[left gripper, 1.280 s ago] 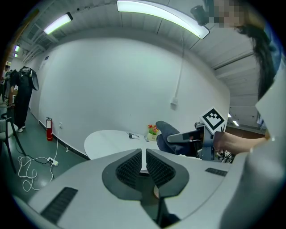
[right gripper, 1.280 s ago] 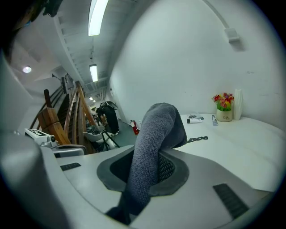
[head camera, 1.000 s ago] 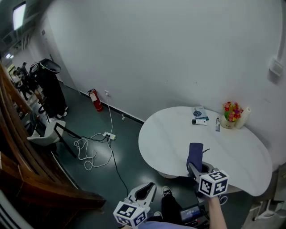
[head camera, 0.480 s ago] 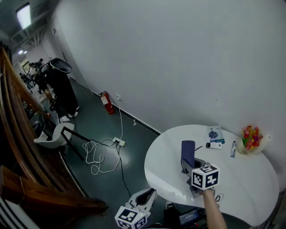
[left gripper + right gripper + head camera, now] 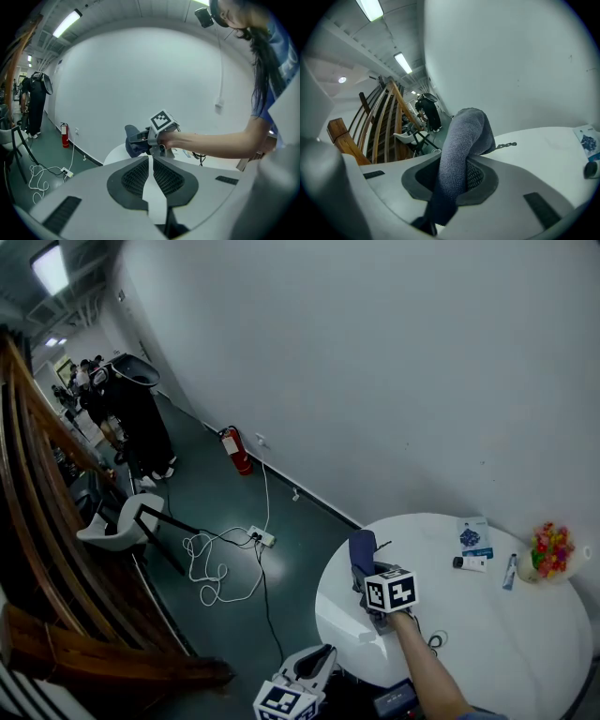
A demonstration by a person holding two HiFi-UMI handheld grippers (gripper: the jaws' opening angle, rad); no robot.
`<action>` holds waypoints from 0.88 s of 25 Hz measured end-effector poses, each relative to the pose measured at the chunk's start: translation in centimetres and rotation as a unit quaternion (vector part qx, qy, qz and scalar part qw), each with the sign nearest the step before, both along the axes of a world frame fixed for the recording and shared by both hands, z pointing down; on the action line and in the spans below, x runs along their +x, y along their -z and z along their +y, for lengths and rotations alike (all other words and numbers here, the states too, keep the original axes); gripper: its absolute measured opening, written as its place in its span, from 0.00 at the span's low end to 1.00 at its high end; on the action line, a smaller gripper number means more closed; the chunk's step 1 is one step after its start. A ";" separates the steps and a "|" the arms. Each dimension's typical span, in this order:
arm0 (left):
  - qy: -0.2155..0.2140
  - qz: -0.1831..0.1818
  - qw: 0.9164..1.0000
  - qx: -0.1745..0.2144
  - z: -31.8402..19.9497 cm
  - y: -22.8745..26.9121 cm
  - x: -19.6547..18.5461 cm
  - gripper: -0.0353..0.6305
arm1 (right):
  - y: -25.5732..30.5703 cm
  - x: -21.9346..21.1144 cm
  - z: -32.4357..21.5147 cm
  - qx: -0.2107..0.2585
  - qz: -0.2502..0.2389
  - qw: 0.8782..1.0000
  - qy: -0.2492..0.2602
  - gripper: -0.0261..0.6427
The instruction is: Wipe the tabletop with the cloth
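Note:
A dark blue cloth is clamped in my right gripper, which is shut on it over the left part of the round white tabletop. In the right gripper view the cloth stands folded up between the jaws, its free end hanging toward the table. My left gripper hangs low off the table's near edge. Its jaws are shut with nothing between them in the left gripper view, where the cloth and the right gripper also show ahead.
At the table's far right stand a flower pot, a small tube, a blue-printed packet and a thin stick. On the floor to the left lie a white cable with power strip, a fire extinguisher and a white chair.
The right gripper has carried the cloth leftward across the tabletop, from near the front edge to the table's left part. The head view has swung left. The left gripper stays low.

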State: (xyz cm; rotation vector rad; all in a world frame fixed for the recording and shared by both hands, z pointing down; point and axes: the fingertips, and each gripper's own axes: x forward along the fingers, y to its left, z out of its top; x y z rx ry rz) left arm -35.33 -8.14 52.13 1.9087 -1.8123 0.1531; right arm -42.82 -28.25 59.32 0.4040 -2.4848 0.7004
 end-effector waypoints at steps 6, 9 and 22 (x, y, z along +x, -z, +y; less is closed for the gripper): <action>-0.021 0.010 1.000 -0.013 0.0 -1.0 -2.9 0.09 | -4.5 -5.5 -0.5 -0.027 0.037 0.999 -0.023 0.14; -0.041 0.010 0.999 -0.014 -0.2 -0.8 -4.0 0.09 | -6.5 -5.6 -0.8 -0.036 0.067 0.996 -0.042 0.14; -0.158 0.021 0.987 0.008 -2.3 -0.5 -3.9 0.09 | -8.6 4.5 -1.9 -0.032 0.130 0.980 -0.145 0.14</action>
